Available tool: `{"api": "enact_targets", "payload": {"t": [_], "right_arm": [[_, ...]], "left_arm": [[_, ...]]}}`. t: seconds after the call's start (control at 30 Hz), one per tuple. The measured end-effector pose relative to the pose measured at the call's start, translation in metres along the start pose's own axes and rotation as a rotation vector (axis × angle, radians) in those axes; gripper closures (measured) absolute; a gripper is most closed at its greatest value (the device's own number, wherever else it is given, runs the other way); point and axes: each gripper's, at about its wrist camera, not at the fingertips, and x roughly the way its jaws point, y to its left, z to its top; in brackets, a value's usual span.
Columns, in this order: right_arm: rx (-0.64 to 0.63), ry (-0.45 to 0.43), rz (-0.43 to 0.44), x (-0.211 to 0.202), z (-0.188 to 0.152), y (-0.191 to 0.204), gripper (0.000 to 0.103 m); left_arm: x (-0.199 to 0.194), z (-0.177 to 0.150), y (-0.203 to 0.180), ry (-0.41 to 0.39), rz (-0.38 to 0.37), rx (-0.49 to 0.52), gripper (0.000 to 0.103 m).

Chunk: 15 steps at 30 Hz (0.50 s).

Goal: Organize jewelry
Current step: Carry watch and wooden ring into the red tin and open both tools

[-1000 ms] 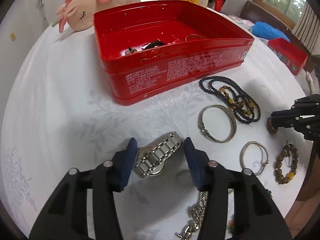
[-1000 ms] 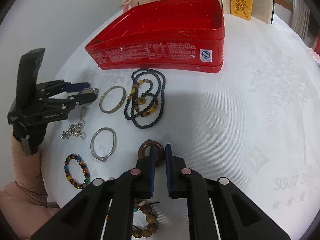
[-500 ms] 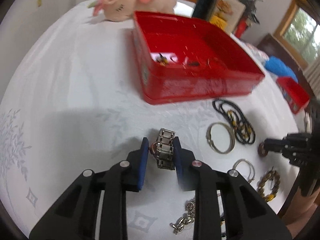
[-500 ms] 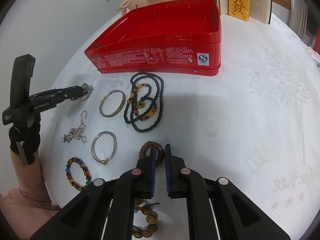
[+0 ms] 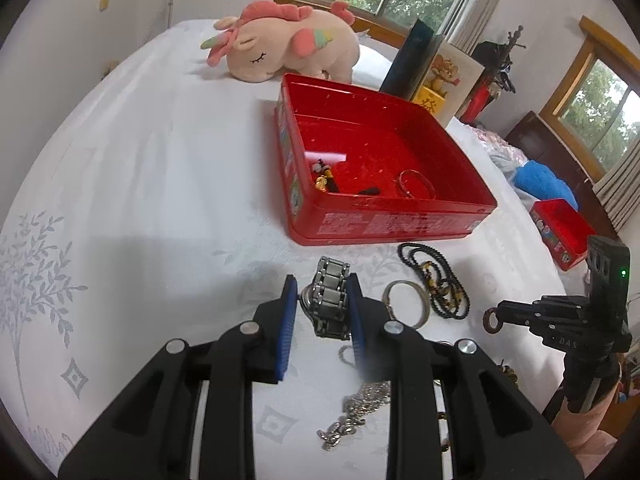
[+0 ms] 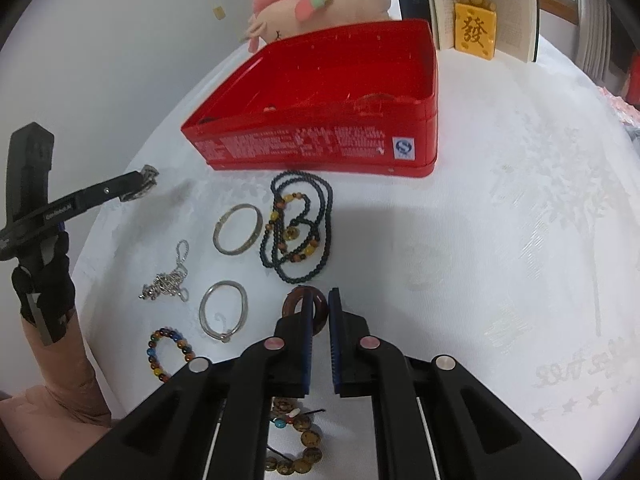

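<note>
Left tongs point(image 5: 321, 300): clenched on the metal-link watch point(image 5: 329, 300), pads against the band's edges; watch lifted clear of the table point(image 5: 140, 200) (shadow beneath, seen from the right wrist view).
Watch axis: band runs lengthwise along the fingers, pointing at the red tin point(image 5: 384, 184).
Bearing: tin open, directly ahead and slightly right of the left tongs; nearer arm, left.
Right tongs point(image 6: 318, 312): narrowed onto a brown wooden ring point(image 6: 298, 306), pinching one side of its rim, low over the table.
Remaining on table: bangles, black bead necklace point(image 6: 298, 228).
</note>
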Motion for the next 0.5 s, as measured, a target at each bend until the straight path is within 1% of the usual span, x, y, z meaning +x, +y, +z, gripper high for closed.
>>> {"api": "enact_targets", "payload": {"t": [0.27,0.4,0.5], "right_arm": [[-0.01,-0.052,0.007,-0.019,0.011,0.002,0.096],[-0.022,-0.087,0.018,-0.029,0.025,0.005,0.096],[-0.026,-0.116,0.028,-0.038,0.044,0.004,0.096]], "left_arm": [[-0.008,0.01,-0.021,-0.021,-0.026,0.042,0.08],[-0.01,0.023,-0.032,-0.033,-0.037,0.062,0.08],[-0.01,0.039,-0.041,-0.046,-0.05,0.076,0.08]]}}
